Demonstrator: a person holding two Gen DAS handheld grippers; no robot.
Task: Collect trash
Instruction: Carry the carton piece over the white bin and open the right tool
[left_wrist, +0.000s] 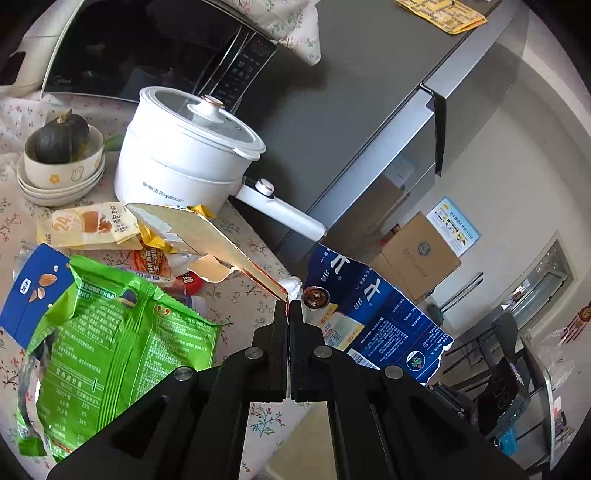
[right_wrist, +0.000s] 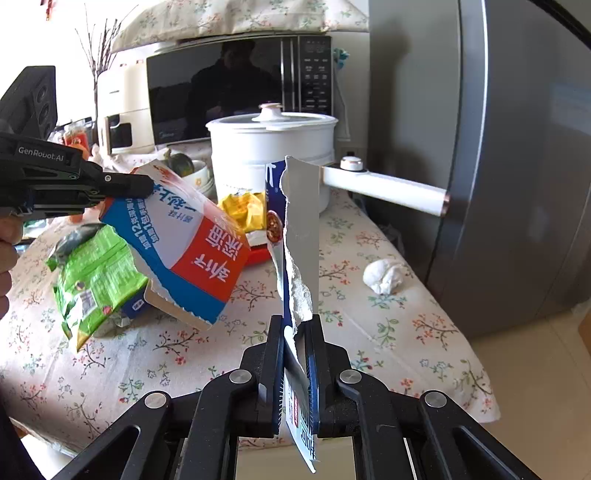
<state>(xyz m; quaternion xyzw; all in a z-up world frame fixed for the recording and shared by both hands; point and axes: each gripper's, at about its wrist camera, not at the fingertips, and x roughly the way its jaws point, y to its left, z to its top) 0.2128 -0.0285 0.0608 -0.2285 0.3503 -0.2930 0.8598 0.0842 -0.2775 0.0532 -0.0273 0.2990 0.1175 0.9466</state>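
Left tongs: my left tongs (left_wrist: 288, 306) are clamped tight on the corner of a torn red-and-blue carton (right_wrist: 184, 243), which hangs in the air off their tips, clear of the table (right_wrist: 369, 332).
Right tongs: my right tongs (right_wrist: 295, 325) are closed on a torn dark blue carton piece (right_wrist: 301, 229), standing upright from between the fingers, silver inside facing right.
Step in hand: I judge this the lifting stage, one scrap in each hand, both off the cloth and not yet dropped anywhere.
Trash left: below and left of my left tongs lie a green snack bag (left_wrist: 122, 347), a blue packet (left_wrist: 33, 291) and a pale bread wrapper (left_wrist: 88, 225); ahead of my right tongs sit a yellow wrapper (right_wrist: 243, 206) and, to the right, a white wad of tissue (right_wrist: 384, 275).
Obstacle: the white pot (right_wrist: 273, 155) stands just beyond both scraps, its handle (right_wrist: 388, 188) pointing right.
Next move: no bin shows in either view, so I must find one, carry both pieces there without loosening, then let go.
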